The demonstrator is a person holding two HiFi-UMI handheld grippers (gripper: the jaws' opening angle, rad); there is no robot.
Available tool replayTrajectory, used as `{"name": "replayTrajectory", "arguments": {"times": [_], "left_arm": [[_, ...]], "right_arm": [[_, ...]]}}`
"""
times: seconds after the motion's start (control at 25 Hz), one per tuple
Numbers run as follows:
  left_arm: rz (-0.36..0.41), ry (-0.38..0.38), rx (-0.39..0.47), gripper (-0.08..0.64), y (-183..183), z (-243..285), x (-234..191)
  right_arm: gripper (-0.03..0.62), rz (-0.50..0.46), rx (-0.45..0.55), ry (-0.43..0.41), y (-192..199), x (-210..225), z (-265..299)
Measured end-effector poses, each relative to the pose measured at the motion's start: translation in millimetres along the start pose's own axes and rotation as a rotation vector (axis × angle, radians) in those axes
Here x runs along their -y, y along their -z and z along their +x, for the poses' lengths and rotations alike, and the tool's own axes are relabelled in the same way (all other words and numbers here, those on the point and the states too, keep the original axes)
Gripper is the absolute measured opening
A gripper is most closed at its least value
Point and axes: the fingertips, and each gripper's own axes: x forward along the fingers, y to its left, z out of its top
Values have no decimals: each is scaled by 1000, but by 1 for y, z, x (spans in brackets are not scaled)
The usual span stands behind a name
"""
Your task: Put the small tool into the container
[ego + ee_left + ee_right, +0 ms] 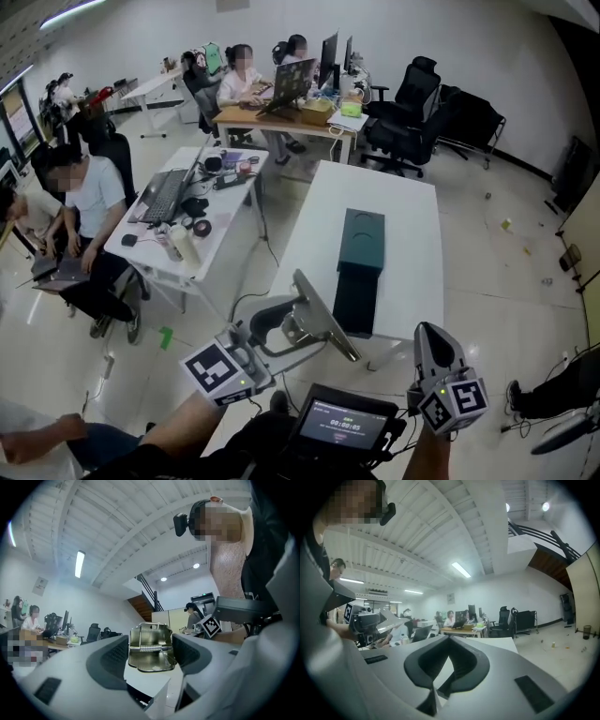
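A shiny metal spring-clip tool (151, 649) sits between my left gripper's (151, 655) jaws, which are shut on it. In the head view that left gripper (286, 326) hovers off the near-left corner of the white table (403, 216), and the tool (323, 319) juts out over the table edge. A dark green container (361, 258) lies lengthwise in the middle of the table, just beyond the tool. My right gripper (431, 349) hangs over the table's near right corner. Its jaws meet at the tips (449, 638) with nothing between them.
A black device with a lit screen (342, 420) hangs at the person's chest between the grippers. To the left stands a white desk (187, 220) with laptops and bottles, and people sit beside it. Office chairs (412, 117) and another desk (281, 117) are at the back.
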Motion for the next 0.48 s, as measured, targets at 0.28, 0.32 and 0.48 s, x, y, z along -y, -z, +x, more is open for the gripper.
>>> {"name": "replayTrajectory", "arguments": {"times": [0.28, 0.32, 0.48], "left_arm": [[-21, 103, 6, 330, 21, 10, -102], [-26, 112, 2, 330, 25, 10, -112], [-48, 140, 1, 330, 32, 18, -139]], "right_arm": [[-2, -11, -26, 100, 4, 0, 92], [-2, -9, -28, 107, 5, -2, 100], [-2, -20, -47, 122, 4, 1, 125]]}}
